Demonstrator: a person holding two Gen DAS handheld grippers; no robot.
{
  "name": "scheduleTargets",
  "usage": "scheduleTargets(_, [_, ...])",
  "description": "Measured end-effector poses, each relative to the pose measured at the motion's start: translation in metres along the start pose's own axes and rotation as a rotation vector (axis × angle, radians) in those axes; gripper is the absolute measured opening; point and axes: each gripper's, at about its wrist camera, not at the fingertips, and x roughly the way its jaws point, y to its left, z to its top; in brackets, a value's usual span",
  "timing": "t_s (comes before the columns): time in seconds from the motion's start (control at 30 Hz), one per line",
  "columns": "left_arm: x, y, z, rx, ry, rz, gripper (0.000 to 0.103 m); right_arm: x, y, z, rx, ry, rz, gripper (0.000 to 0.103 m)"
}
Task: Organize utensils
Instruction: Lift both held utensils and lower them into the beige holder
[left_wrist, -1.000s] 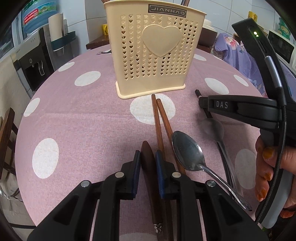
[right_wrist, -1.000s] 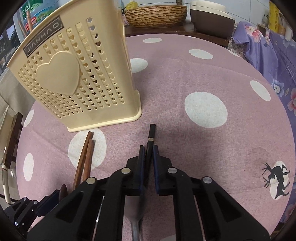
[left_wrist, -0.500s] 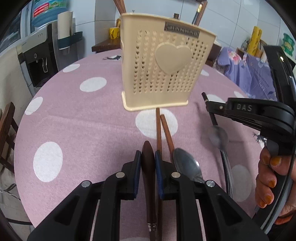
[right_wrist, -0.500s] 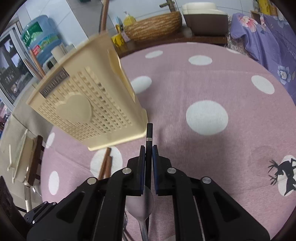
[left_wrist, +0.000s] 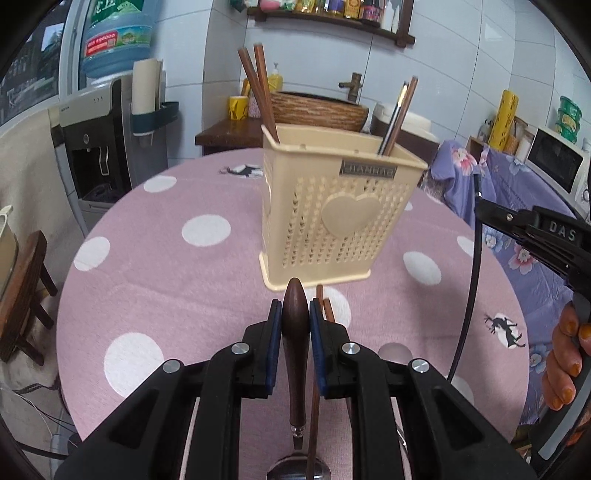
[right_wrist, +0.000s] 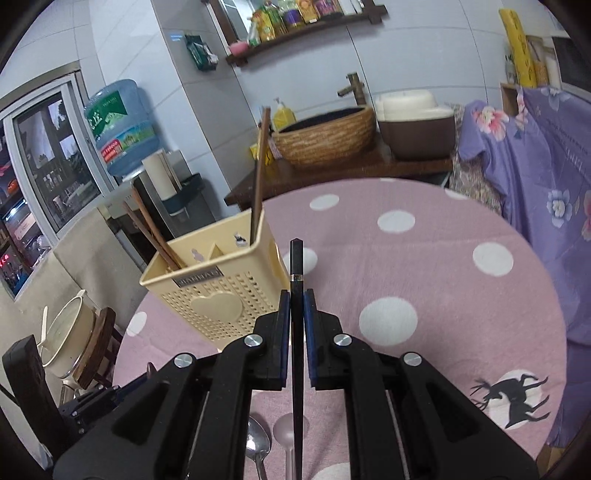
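Observation:
My left gripper (left_wrist: 295, 314) is shut on the brown wooden handle of a spoon (left_wrist: 294, 325), lifted off the pink dotted tablecloth (left_wrist: 159, 280); the spoon's bowl (left_wrist: 299, 470) hangs below the fingers. My right gripper (right_wrist: 296, 310) is shut on a thin black-handled spoon (right_wrist: 296, 266), and from the left wrist view that gripper (left_wrist: 532, 229) is at the right, with a hand on it. The cream perforated utensil holder (left_wrist: 332, 210) (right_wrist: 218, 284) stands ahead with chopsticks (left_wrist: 258, 85) upright in it. Two brown chopsticks (left_wrist: 325, 301) lie on the cloth before it.
A metal spoon (right_wrist: 258, 443) lies on the cloth under the right gripper. A wooden chair (left_wrist: 26, 295) stands at the table's left edge, purple floral fabric (right_wrist: 535, 166) to the right. A water dispenser (left_wrist: 107, 140) and a woven basin (right_wrist: 325, 136) lie beyond the table.
Both grippers have risen from the cloth and tipped upward, each carrying its spoon. The holder now shows its open top and the room behind it has come into view.

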Motion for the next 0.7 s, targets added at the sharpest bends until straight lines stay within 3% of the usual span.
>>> scheduleTargets(0.3, [-0.029,0.005,0.02,0.003,-0.101,0.032,0.016,-0.037,0.007,0.013,-0.062,-0.088,0.003,0.008])
scheduleTargets(0.7, [-0.035,0.004,0.028,0.013,-0.133,0.042,0.016,-0.044,0.01,0.015,-0.075,-0.095,0.009,0.008])
